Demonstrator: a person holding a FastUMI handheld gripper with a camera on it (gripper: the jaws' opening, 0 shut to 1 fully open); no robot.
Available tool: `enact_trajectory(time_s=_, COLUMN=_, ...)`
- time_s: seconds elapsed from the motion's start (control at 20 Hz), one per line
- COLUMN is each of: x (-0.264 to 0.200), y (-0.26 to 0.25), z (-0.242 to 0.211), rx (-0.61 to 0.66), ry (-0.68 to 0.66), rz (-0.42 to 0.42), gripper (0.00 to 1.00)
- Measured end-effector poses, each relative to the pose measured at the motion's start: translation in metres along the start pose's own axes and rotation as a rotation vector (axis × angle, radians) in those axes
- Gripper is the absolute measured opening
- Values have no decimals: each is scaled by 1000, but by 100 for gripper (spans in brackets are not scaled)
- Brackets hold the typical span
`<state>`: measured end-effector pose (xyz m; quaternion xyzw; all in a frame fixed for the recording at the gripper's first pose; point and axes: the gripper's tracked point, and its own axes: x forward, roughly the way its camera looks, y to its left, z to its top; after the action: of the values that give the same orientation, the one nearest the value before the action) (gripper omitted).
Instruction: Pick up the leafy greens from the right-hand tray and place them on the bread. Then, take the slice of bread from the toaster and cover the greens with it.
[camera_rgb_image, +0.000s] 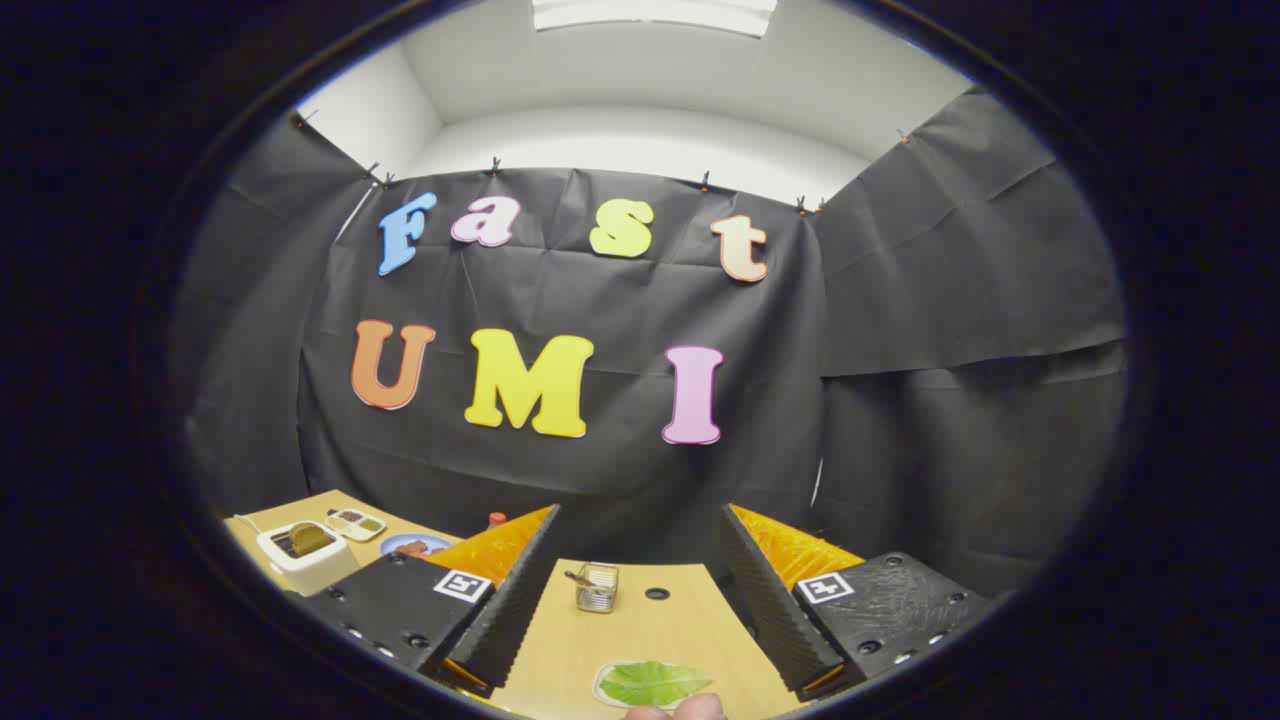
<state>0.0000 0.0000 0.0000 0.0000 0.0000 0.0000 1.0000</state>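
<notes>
My gripper (640, 590) is open, with its two fingers (510, 600) held wide apart above the wooden table (690, 625). Between the fingers and close below lies a green leaf (650, 682) on a small white tray (603, 690). A white toaster (300, 550) with a brown slice of bread (308, 538) standing in its slot sits far off beyond the left finger. Beside the left finger I see the edge of a blue plate (415, 545) with something brownish on it; the finger hides the rest.
A small open metal can (596, 587) stands on the table ahead between the fingers, next to a round hole (657, 594). A white divided dish (356, 523) lies behind the toaster. A red cap (497, 519) peeks over the left finger. A fingertip (690, 708) shows just below the leaf.
</notes>
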Motion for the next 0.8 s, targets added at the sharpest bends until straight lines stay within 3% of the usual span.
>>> enact_trajectory(time_s=0.8, x=-2, y=12, z=-7, rx=33, ry=7, rz=2, gripper=95)
